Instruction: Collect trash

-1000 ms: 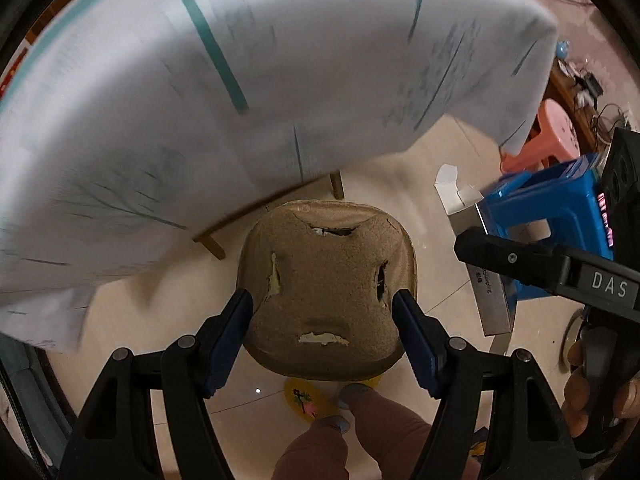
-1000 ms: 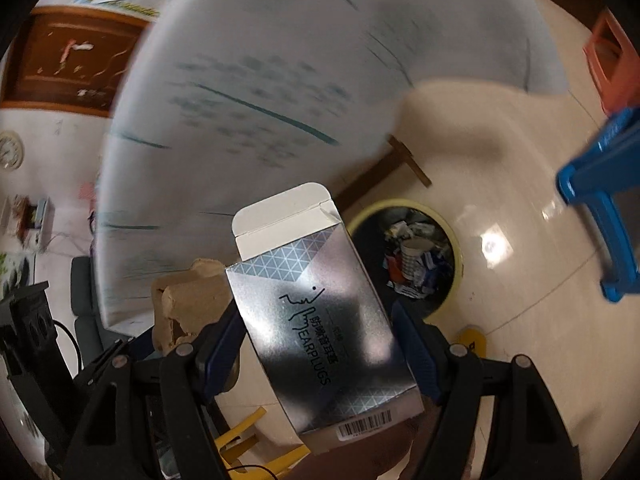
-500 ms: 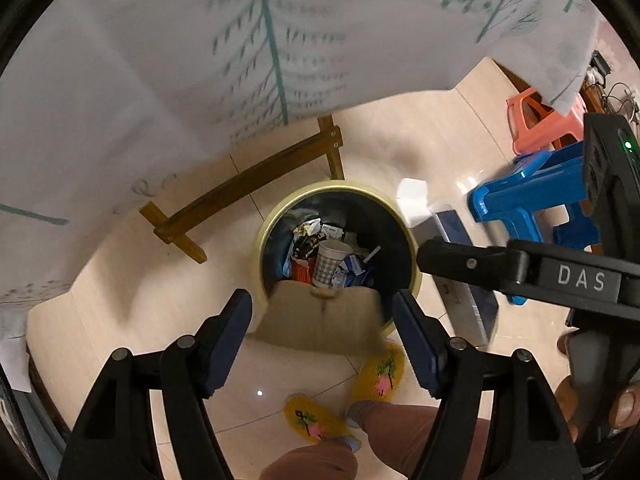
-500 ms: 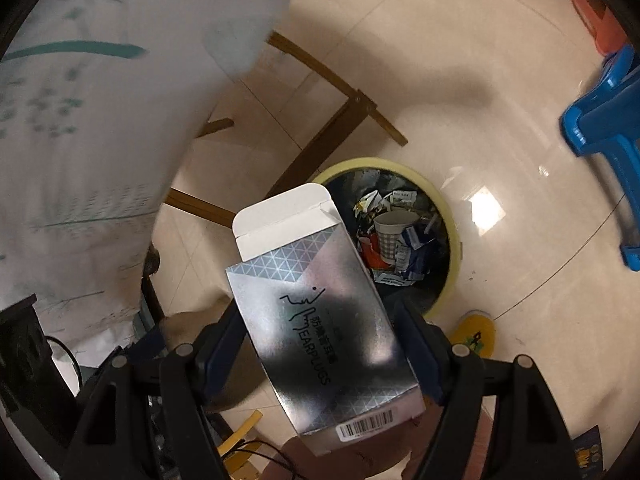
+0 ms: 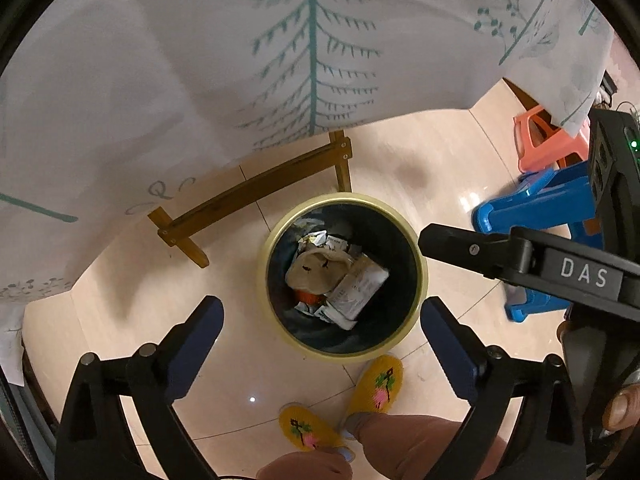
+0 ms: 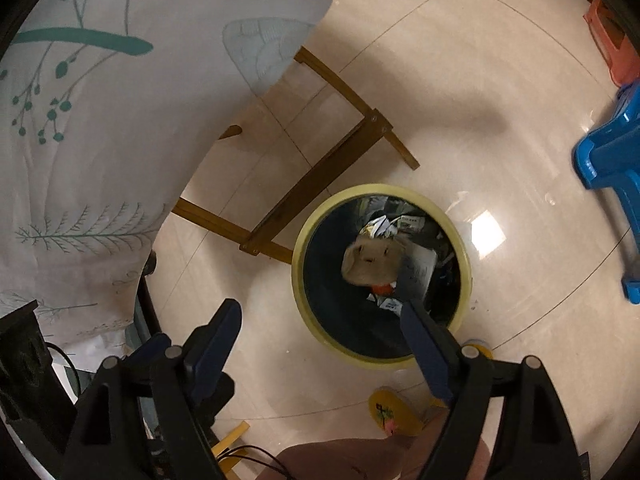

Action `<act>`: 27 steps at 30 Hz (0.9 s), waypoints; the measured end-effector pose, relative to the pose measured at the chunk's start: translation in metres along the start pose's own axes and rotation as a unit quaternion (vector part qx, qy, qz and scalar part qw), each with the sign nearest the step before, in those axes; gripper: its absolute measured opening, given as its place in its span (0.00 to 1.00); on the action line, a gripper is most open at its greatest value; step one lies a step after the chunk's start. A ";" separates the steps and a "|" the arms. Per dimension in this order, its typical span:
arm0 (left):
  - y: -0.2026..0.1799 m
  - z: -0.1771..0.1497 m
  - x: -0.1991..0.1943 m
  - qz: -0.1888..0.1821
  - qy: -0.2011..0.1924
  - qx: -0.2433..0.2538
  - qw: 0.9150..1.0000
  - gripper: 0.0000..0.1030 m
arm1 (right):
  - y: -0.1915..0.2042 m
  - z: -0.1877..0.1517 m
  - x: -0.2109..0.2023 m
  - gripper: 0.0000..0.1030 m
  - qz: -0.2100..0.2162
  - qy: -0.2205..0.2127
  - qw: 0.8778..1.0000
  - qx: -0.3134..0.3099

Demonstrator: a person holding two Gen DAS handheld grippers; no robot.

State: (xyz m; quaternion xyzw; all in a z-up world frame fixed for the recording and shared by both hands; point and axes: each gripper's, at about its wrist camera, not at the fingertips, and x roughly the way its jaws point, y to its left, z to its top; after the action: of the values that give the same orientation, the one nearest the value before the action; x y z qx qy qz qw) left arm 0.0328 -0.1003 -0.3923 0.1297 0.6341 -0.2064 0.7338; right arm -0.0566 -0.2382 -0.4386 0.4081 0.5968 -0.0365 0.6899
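Both items are in the bin now. Left gripper (image 5: 322,322) hangs straight above the trash can (image 5: 420,288), fingers (image 5: 448,340) spread wide, nothing between them; its jaws have just been opening. Right gripper (image 6: 320,334) comes in at a slant from the side, fingers (image 6: 424,340) also spread and empty, jaws likewise just opening.

Task's things: the brown pulp tray (image 5: 316,274) lies on top of the pile inside the can, and the silvery carton (image 5: 358,290) rests just beside it, touching, tilted against the other rubbish. Right wrist view shows the same tray (image 6: 372,266) face-up near the middle of the can (image 6: 298,276).

Handling, as a judgement: tray is moulded paper pulp, light, fairly stiff but torn in spots, would crush if squeezed hard; best taken across its two opposite side edges. Carton looks empty, thin card, glossy so a bit slippery, dents easily; grip across the narrow faces.

Container: round can, dark inside, pale yellow rim, standing on the tiled floor (image 5: 420,152) near a wooden frame leg (image 5: 256,196). It holds crumpled wrappers, paper scraps, something orange under the tray; looks partly full, room left.

Around: patterned tablecloth (image 5: 200,60) hanging over the surface edge, blue stool (image 5: 536,204), person's yellow slippers (image 5: 378,384) just next to the can.

This drop looks done; more trash, if any, is not in view.
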 end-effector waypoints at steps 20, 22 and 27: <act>0.011 -0.012 -0.065 -0.007 -0.022 -0.038 0.999 0.95 | 0.039 -0.017 -0.058 0.80 -0.055 -0.048 0.994 -0.080; 0.012 -0.014 -0.077 -0.007 -0.024 -0.046 0.999 0.96 | 0.041 -0.016 -0.067 0.80 -0.058 -0.051 0.994 -0.083; 0.011 -0.014 -0.107 -0.008 -0.033 -0.058 0.998 0.96 | 0.055 -0.017 -0.096 0.80 -0.063 -0.058 0.992 -0.097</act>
State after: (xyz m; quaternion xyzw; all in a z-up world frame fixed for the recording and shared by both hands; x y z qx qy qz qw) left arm 0.0140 -0.0693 -0.2903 0.0752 0.6218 -0.1794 0.7586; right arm -0.0681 -0.2329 -0.3269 0.2983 0.5815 -0.0456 0.7556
